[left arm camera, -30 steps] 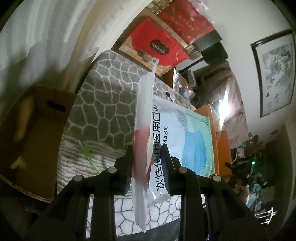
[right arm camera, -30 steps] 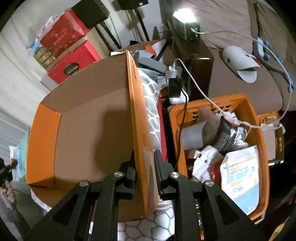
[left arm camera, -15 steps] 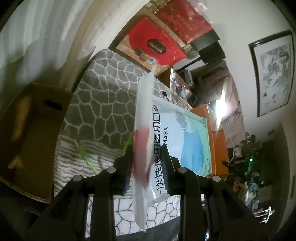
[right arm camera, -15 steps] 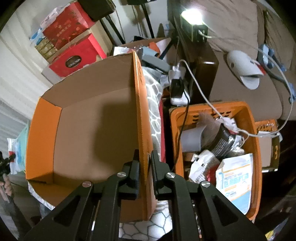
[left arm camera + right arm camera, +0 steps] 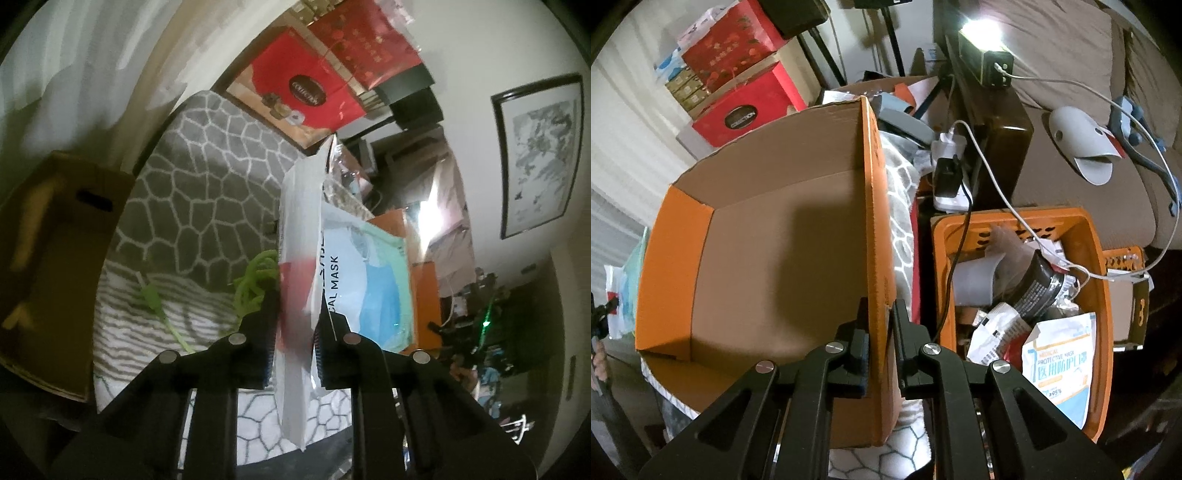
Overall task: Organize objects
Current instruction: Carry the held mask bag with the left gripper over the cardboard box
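Left gripper (image 5: 294, 334) has just been closing and pinches a white packet (image 5: 297, 266) edge-on above the grey patterned blanket (image 5: 207, 184), a mask pack (image 5: 364, 280) lying beneath. Right gripper (image 5: 880, 345) is clamped on the wall of the empty orange box (image 5: 679, 236), beside the full orange basket (image 5: 1099, 295).

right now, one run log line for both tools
left tool: closing on mask packet | right tool: shut on orange box wall | box empty

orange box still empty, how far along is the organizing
Done: nothing shows inside the orange box. In hand: the right tongs are shut on its side wall, and the left tongs, which have just been closing, grip a white packet. Left: that packet, the mask pack and the green cord.
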A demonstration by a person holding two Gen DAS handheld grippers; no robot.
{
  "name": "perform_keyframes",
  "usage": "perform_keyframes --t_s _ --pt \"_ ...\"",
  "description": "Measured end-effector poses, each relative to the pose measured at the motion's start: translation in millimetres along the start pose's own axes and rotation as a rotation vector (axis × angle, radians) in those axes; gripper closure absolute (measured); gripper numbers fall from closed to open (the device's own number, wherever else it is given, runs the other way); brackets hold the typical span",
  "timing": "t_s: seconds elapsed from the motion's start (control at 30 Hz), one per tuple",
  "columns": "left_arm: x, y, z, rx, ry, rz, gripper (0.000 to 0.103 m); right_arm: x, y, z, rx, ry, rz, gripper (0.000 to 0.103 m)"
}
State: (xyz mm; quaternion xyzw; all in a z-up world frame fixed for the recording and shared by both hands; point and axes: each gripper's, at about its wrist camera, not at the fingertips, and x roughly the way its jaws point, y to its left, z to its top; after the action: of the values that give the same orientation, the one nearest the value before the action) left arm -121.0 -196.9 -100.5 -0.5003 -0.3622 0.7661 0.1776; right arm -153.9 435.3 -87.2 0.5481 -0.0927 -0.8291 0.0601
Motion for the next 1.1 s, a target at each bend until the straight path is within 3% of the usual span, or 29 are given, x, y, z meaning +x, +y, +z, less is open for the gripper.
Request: perform_keyframes --t_s 0.33,0.47,0.63,1.1 --pt "-25.8 -28.7 4.7 0.011 -0.054 -0.091 0.092 1.5 -12.6 3.7 0.016 0.019 0.102 0.09" --pt "-28.3 -39.4 6.7 0.019 -0.062 -0.104 0.093 1.4 -11.4 3.3 0.01 0.015 0.098 0.09" --pt "-34.9 -54.9 12.4 0.006 -0.064 -0.173 0.096 1.2 -11.6 2.7 0.014 0.015 0.096 0.09" --pt "-54.9 -210.0 29.0 0.267 -0.072 -0.193 0.1 1.1 -11.9 3.1 0.023 0.015 0.092 0.09"
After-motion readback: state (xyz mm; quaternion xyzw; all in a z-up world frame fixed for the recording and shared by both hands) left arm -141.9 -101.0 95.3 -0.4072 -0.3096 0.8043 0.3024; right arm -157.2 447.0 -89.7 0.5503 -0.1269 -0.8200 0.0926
